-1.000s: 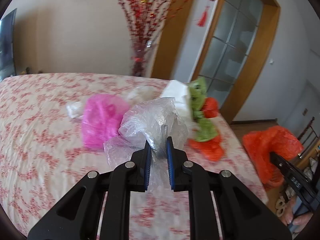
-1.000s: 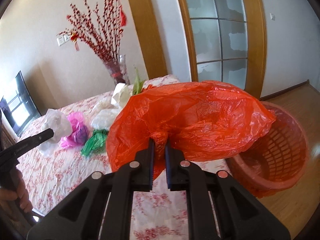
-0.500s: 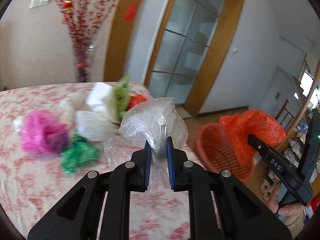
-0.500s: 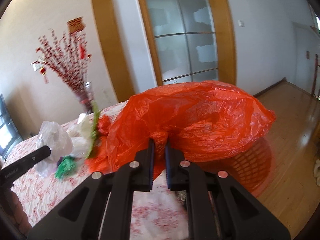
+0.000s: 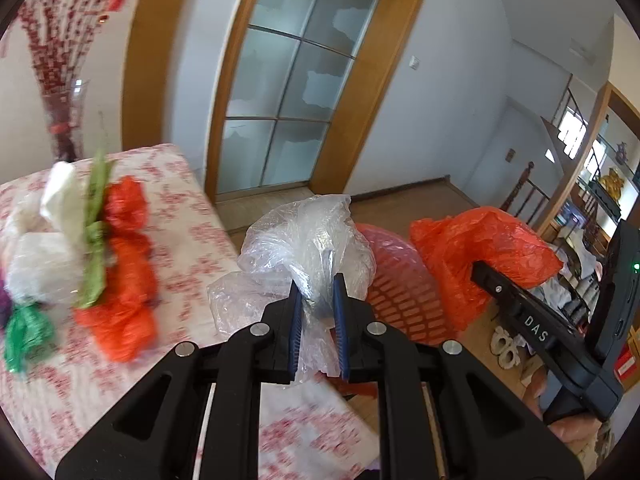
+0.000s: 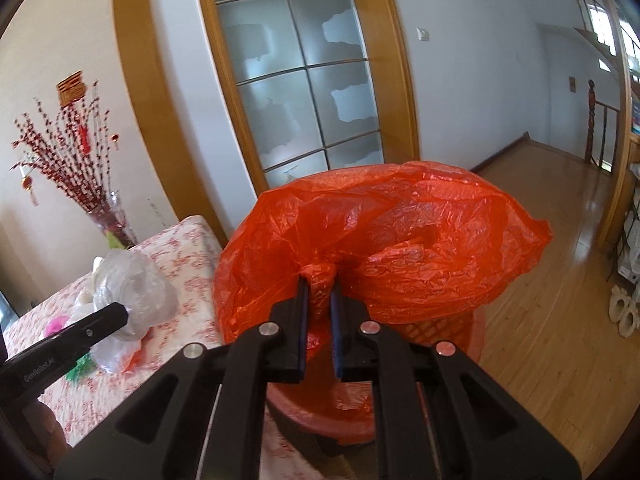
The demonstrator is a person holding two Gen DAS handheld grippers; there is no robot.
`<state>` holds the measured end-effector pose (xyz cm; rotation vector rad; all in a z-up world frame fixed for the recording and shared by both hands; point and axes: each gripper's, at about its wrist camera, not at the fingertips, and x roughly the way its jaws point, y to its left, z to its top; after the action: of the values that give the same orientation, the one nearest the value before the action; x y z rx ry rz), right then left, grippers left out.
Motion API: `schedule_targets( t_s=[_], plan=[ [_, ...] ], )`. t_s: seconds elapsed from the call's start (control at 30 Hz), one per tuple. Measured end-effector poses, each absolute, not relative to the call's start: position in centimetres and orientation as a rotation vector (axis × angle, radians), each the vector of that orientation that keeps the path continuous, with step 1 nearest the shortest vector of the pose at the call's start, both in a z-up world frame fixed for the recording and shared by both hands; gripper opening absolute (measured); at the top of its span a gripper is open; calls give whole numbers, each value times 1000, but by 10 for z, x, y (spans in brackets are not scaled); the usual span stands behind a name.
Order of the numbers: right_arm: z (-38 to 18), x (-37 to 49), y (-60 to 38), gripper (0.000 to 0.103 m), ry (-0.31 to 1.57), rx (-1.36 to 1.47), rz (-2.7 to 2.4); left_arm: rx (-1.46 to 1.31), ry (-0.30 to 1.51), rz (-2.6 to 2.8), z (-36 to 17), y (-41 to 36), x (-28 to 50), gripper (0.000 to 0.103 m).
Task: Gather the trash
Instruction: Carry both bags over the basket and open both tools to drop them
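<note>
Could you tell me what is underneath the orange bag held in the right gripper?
Under the orange bag, shut in the right gripper, sits a red slotted basket on the floor. Only its rim and part of its wall show; the bag covers its inside.

A bed with a red-flowered white cover carries a loose heap of crumpled plastic bags: orange ones, white ones, a light-green one and a dark-green one. Beside the bed, a red slotted basket stands on the wooden floor.
</note>
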<state>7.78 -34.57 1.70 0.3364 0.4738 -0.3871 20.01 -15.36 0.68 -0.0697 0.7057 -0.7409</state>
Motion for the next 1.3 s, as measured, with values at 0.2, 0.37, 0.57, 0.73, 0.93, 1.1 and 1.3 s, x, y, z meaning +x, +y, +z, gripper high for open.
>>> schedule_targets(
  t_s=[0.2,0.37,0.57,0.73,0.93,1.1,1.3],
  plan=[
    [7,86,-370,11,484,365,-407,-45,738,-790,-2,-193,202,14],
    [-1,93,-389,11,490,383,-415,-24,772,-816,-12,-217,206,14],
    [-11,101,-404,11,501,411,-422,-9,799,-838,-22,-237,209,14],
    [-17,108,-409,11,513,419,-427,-5,821,-855,-30,-249,214,14],
    [-25,112,-418,22,516,443,-435,-4,857,-842,-41,-252,221,23],
    [-32,111,-421,34,525,449,-443,-12,883,-808,-47,-243,226,44],
    [-35,103,-420,49,525,435,-466,-13,880,-763,-45,-225,227,51]
  ],
)
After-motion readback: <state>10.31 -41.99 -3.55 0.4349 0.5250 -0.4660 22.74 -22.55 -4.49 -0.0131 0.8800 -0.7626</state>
